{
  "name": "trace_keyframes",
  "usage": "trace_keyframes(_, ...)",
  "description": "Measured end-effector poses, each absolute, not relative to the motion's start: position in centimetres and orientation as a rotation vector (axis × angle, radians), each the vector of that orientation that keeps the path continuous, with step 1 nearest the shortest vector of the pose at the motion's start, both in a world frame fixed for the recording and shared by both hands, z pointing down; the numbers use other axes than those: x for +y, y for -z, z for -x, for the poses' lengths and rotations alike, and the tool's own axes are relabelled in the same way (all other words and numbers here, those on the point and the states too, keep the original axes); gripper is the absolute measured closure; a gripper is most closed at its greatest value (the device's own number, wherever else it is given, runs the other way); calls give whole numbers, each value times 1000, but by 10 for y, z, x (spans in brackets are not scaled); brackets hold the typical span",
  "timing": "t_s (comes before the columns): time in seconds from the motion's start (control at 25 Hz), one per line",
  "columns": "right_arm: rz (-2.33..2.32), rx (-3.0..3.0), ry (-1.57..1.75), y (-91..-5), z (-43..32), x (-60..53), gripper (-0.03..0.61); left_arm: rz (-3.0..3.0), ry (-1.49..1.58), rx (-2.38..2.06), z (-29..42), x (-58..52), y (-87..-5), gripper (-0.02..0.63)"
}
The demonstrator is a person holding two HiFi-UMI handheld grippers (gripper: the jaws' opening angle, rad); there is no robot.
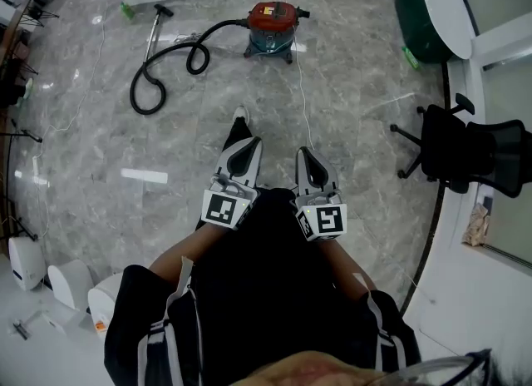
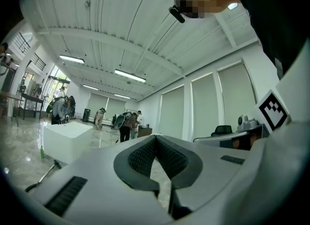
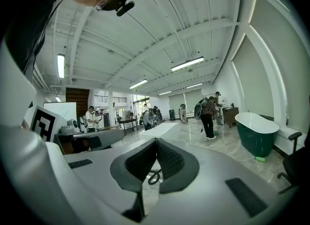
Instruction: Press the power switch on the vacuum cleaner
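Grey marble floor [image 1: 100, 151] fills the head view. Far left, bottom corner: white units [image 1: 50, 280] parked on it. Up top, left of ctr, the black hose [image 1: 158, 76] snakes in loops, w/ the wand [image 1: 155, 33] lying beside it. The hose runs right into the vacuum cleaner [image 1: 270, 27], which has a red lid and a teal drum and stands upright at top ctr, well apart from both tools. Its power switch can't be picked out at this range. A thin white cable [image 1: 303, 101] trails down the floor from the machine toward the person.

Now the left tool [image 1: 246, 143]: held out in front of the black clothing, marker cube [image 1: 223, 208] facing up, nose aimed toward the vac. Its own view shows the dark ribbed pads [image 2: 143, 158] meeting tip to tip. Closed up, nothing btwn them, touching nothing.

Just beside it, the right tool [image 1: 304, 153], parallel, w/ its cube [image 1: 322, 220] lit up. Same story in its view: ribbed pads [image 3: 169, 163] pressed together at the tips, gripping nothing. A dark loop shows through the slot below the tips; it looks like the hose, out on the floor beyond.

Further right: a green tub [image 1: 428, 10] in the top corner and a black office chair [image 1: 465, 147] by the wall.
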State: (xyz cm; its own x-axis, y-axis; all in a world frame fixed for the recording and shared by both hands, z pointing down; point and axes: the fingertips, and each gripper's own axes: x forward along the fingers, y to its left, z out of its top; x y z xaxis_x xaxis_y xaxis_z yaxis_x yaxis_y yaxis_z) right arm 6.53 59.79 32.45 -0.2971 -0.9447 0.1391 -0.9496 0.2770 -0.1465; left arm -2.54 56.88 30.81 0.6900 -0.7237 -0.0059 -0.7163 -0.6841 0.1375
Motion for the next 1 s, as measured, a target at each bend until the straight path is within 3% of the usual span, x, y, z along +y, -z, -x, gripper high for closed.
trace_keyframes(0.4,-1840,-2442,-269,-327,-74,460,563,-2762,167,-1205,22,435,-310,595)
trace_keyframes(1.0,-1604,-2458,-378,-336,-2,209,563,-2702,68,-1210,64,197,-323,595)
